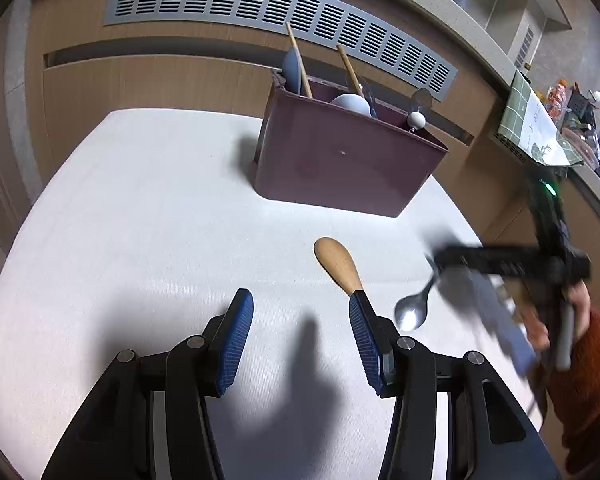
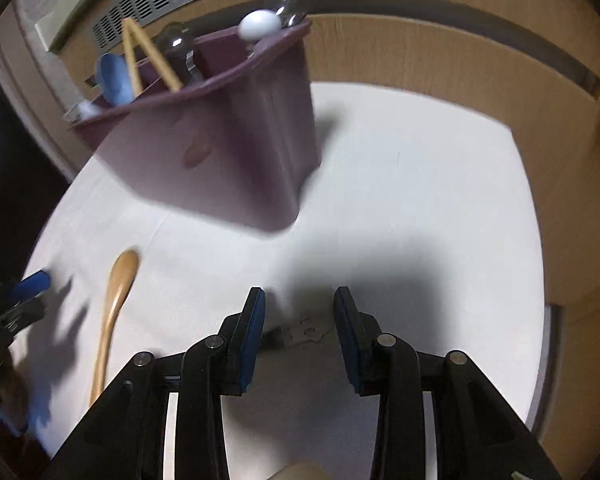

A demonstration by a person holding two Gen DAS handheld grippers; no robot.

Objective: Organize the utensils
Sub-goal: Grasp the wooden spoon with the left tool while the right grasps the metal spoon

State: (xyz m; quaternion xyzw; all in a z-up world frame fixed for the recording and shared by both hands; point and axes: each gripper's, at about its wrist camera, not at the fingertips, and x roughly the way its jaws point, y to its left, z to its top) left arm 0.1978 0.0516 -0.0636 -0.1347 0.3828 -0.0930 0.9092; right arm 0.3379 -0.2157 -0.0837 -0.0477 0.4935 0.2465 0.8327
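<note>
A maroon utensil bin [image 1: 340,160] stands at the back of the white table and holds chopsticks [image 1: 298,60], blue spoons and metal spoons. It also shows in the right wrist view [image 2: 220,152]. A wooden spoon [image 1: 338,266] lies on the table, its handle behind my left gripper's right finger. A metal spoon [image 1: 412,312] lies to its right, under the blurred right gripper [image 1: 500,264]. My left gripper [image 1: 300,304] is open and empty above the table. My right gripper [image 2: 300,300] is open, with a metal handle [image 2: 296,334] on the table between its fingers. The wooden spoon [image 2: 114,304] lies to its left.
The white table [image 1: 140,220] stands against a wooden wall with a grey vent grille [image 1: 280,12]. A counter with cloth and clutter [image 1: 540,128] runs at the far right. The table's right edge [image 2: 540,280] is near the right gripper.
</note>
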